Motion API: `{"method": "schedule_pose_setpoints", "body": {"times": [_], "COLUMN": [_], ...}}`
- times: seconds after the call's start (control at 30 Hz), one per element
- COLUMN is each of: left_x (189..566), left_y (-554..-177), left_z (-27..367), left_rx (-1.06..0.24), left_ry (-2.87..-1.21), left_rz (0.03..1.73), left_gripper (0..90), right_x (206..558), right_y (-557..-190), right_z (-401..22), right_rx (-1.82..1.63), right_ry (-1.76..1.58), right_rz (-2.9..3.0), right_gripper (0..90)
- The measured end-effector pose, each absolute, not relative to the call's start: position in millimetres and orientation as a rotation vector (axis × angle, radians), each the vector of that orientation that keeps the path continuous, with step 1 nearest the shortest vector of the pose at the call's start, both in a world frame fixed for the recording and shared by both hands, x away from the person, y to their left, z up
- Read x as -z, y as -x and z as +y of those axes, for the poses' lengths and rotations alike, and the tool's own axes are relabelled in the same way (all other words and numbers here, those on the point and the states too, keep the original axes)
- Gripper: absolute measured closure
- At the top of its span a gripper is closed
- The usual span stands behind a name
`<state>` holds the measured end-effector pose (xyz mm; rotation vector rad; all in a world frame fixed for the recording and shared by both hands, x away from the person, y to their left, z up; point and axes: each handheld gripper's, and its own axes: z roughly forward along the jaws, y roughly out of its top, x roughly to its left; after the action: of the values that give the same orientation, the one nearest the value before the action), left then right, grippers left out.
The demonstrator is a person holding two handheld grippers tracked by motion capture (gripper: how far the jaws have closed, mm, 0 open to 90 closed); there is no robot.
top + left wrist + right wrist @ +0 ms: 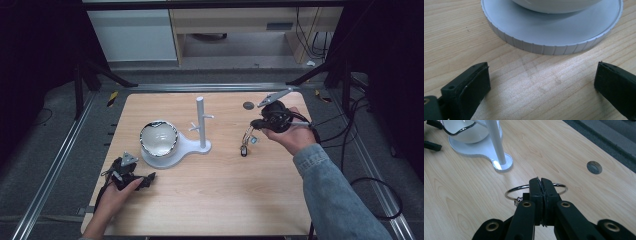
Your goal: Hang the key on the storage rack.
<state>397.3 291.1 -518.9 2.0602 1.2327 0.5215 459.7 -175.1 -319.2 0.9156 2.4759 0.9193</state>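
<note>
White plastic stand (200,146) with an upright post and side pegs, set near the middle of the light wooden table (210,200); its round ribbed base (554,37) carries a white bowl with a dark wavy rim (158,138). Left gripper (131,176): held in the person's left hand (112,197), resting low on the table just in front of the stand's round base; jaws spread wide with bare wood between them, holding and touching nothing. Right gripper (260,122): held in the person's right hand (292,135), raised above the table to the right of the stand's post; jaws pressed together on a thin silver metal ring (536,188), with a small key-like item (244,148) hanging below it. Small round grey disc (594,167): set in the tabletop beyond the stand, toward the far right edge.
</note>
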Motion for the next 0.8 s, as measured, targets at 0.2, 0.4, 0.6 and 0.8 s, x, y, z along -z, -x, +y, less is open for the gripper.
{"method": "schedule_pose_setpoints", "body": {"times": [0.2, 0.4, 0.6, 0.8], "left_x": [519, 519, 519, 519], "left_y": [-397, -397, -397, -397], "left_z": [291, 291, 291, 291], "left_rx": [-0.521, -0.521, -0.522, -0.522], "left_ry": [-2.06, -2.06, -2.06, -2.06], "left_rz": [1.233, 1.233, 1.233, 1.233], "left_gripper": [0.0, 0.0, 0.0, 0.0], "right_x": [310, 299, 289, 278], "right_y": [-464, -469, -472, -477], "right_z": [-169, -160, -152, -141], "right_rx": [-0.932, -0.936, -0.936, -0.926], "right_ry": [-0.9, -0.874, -0.848, -0.82], "right_rz": [2.474, 2.476, 2.477, 2.478], "right_gripper": [88.8, 88.7, 88.7, 88.7]}}
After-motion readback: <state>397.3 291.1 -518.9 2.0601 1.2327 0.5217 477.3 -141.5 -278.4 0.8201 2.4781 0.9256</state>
